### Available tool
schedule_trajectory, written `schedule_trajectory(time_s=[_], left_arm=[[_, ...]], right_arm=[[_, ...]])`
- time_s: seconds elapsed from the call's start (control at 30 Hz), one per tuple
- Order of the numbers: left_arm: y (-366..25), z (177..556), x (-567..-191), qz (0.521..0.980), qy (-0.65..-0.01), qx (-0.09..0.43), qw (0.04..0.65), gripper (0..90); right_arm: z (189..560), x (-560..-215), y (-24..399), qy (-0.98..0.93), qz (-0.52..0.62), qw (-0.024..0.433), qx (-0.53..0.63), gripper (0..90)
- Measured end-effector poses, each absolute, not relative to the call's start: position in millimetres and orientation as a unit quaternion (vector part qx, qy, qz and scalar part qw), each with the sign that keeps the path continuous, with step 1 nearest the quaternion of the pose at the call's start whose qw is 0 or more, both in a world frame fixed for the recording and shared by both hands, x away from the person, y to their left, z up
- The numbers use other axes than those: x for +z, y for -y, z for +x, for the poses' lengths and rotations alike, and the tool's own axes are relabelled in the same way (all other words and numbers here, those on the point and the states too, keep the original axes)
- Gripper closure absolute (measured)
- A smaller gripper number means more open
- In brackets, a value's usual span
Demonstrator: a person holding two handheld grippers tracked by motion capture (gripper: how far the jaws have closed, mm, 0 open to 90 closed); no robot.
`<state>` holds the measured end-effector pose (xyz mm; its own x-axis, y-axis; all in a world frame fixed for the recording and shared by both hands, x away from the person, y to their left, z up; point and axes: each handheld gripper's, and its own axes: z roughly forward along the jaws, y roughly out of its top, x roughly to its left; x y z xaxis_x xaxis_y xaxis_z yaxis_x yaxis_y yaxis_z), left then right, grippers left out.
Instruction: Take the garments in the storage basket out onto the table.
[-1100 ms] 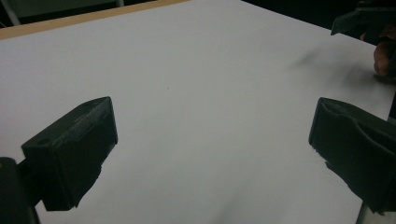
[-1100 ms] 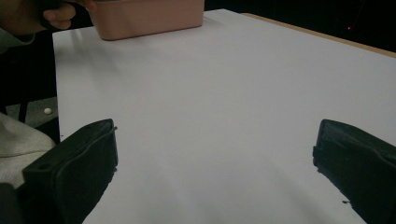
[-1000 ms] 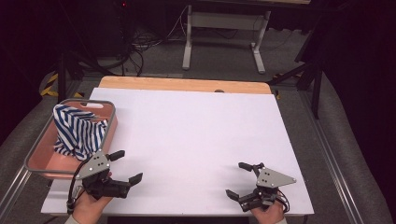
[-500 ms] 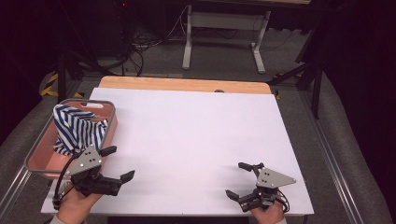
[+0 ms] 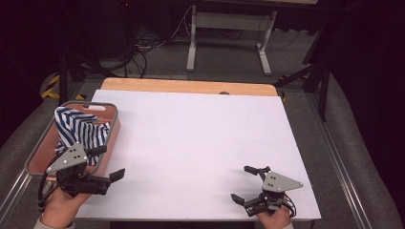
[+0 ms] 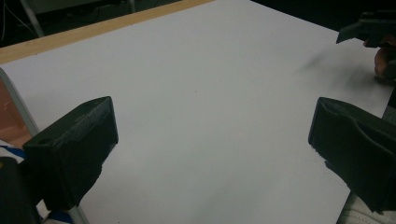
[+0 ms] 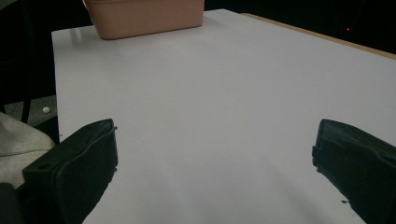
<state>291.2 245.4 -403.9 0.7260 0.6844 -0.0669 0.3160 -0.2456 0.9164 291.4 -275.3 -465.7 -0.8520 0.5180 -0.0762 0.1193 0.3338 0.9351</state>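
Overhead light falls brightly and evenly on the white counter [image 5: 200, 143], while the room around it sinks into near-black. Shadows under the tools are faint and soft. The high view is grainy and slightly soft. In both gripper views, the close black jaws are blurred.

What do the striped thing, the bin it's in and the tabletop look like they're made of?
The striped thing looks like soft woven fabric: it bunches and folds, blue and white stripes bending with the creases. The bin seems moulded plastic, matte salmon pink with smooth rounded walls and a grey rim. The tabletop is a smooth matte white sheet, perhaps laminate, over a wood board edge.
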Motion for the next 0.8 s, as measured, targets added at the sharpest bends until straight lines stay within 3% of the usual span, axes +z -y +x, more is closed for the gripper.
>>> schedule_trajectory(time_s=[0.8], left_arm=[[-273.7, 298.9, -392.5, 0.754, -0.389, 0.237, 0.473, 0.0]], right_arm=[[292.2, -466.6, 274.7, -0.796, 0.202, 0.184, 0.540, 0.4]])
